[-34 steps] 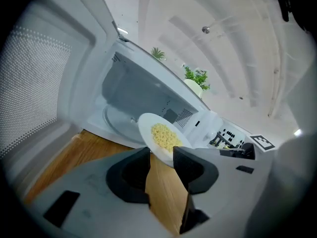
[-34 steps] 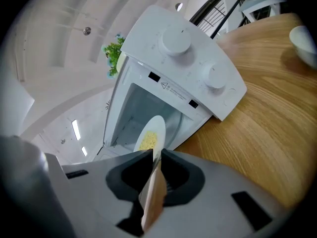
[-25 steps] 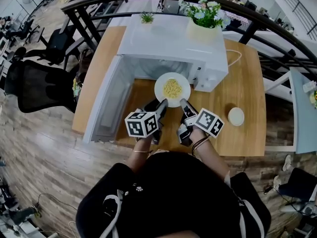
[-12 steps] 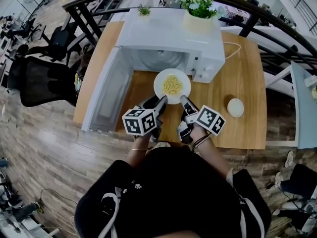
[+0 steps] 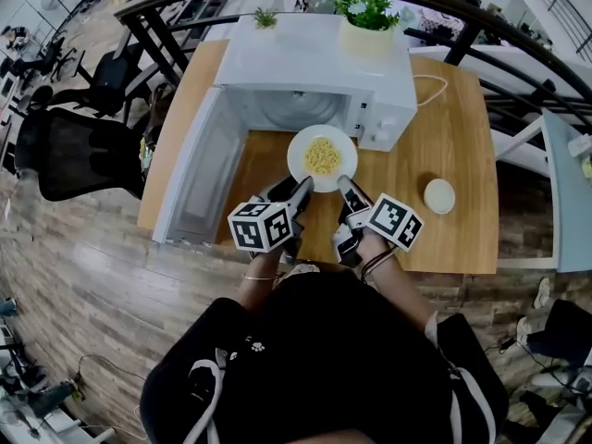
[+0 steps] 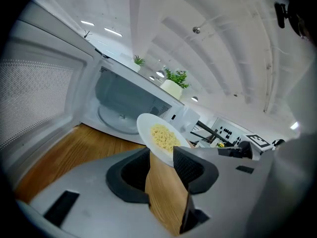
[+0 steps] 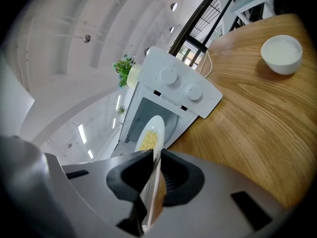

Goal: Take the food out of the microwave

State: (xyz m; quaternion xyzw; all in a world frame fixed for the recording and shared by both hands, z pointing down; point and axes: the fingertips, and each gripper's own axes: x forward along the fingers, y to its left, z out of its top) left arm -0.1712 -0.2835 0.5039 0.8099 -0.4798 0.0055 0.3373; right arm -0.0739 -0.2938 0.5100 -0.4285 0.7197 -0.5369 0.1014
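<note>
change: plate of food (image 5: 321, 158) is drawn clear of the microwave (image 5: 314, 63) | place: held just before its open front, above the surface (image 5: 444, 137) | left tool (image 5: 298, 192), right tool (image 5: 344, 191): each clamped on the plate rim | removal judged nearly done

White all over the microwave (image 5: 314, 63), white again on the plate (image 5: 298, 152), pale yellow for the food (image 5: 322, 155) on it. Warm brown wood grain across the desk (image 5: 453, 146). White on the small bowl (image 5: 438, 195). Black-and-white square markers on the cubes of the left tool (image 5: 303, 186) and the right tool (image 5: 344, 186) (grey shells, black inside the jaws). Cream on the pot (image 5: 368, 39), green on the plant (image 5: 363, 7). Black for the chair (image 5: 74, 160). Grey-brown planks over the floor (image 5: 83, 276).
</note>
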